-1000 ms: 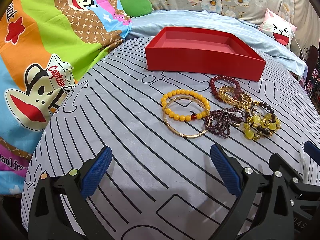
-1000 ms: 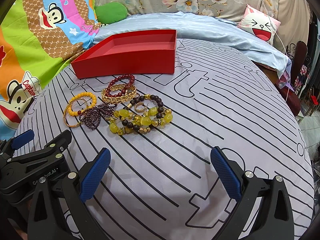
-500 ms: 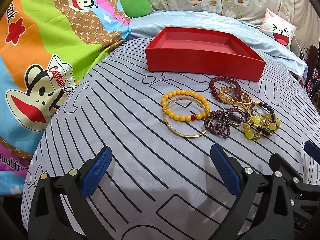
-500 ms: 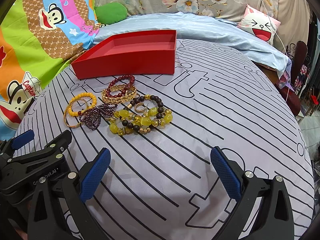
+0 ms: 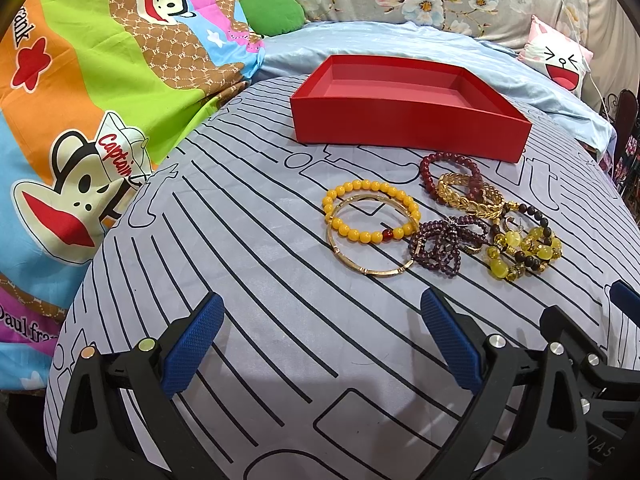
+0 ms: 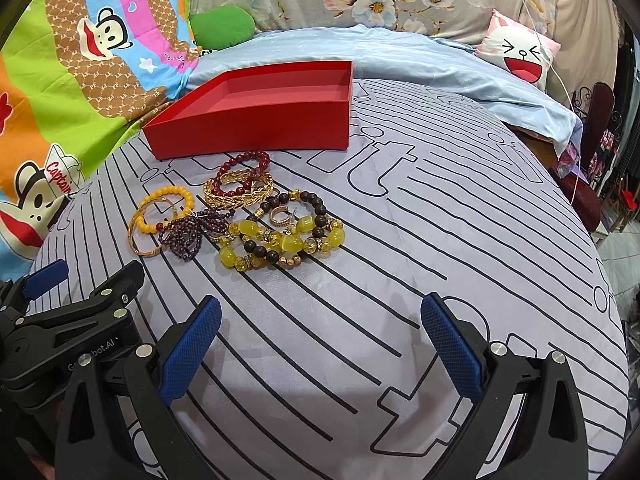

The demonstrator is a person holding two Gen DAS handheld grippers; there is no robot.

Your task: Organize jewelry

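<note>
An empty red box (image 5: 404,126) (image 6: 256,120) sits at the far side of the grey striped cloth. In front of it lies a cluster of bracelets: an orange bead bracelet (image 5: 370,234) (image 6: 166,192) over a thin gold bangle (image 5: 370,270), a dark red bead bracelet (image 5: 448,158) (image 6: 244,158), a gold leaf bracelet (image 5: 468,200) (image 6: 238,198), a purple bead bundle (image 5: 440,246) (image 6: 186,236) and yellow-and-brown bead bracelets (image 5: 524,250) (image 6: 280,242). My left gripper (image 5: 320,344) is open, short of the jewelry. My right gripper (image 6: 320,344) is open too, nothing between its fingers.
A colourful cartoon quilt (image 5: 80,100) lies to the left. A light blue blanket (image 6: 400,60), a green cushion (image 6: 222,26) and a smiling-face pillow (image 6: 520,56) lie behind the box. The cloth drops off at the right edge (image 6: 608,280). The left gripper's body (image 6: 68,328) shows beside the right one.
</note>
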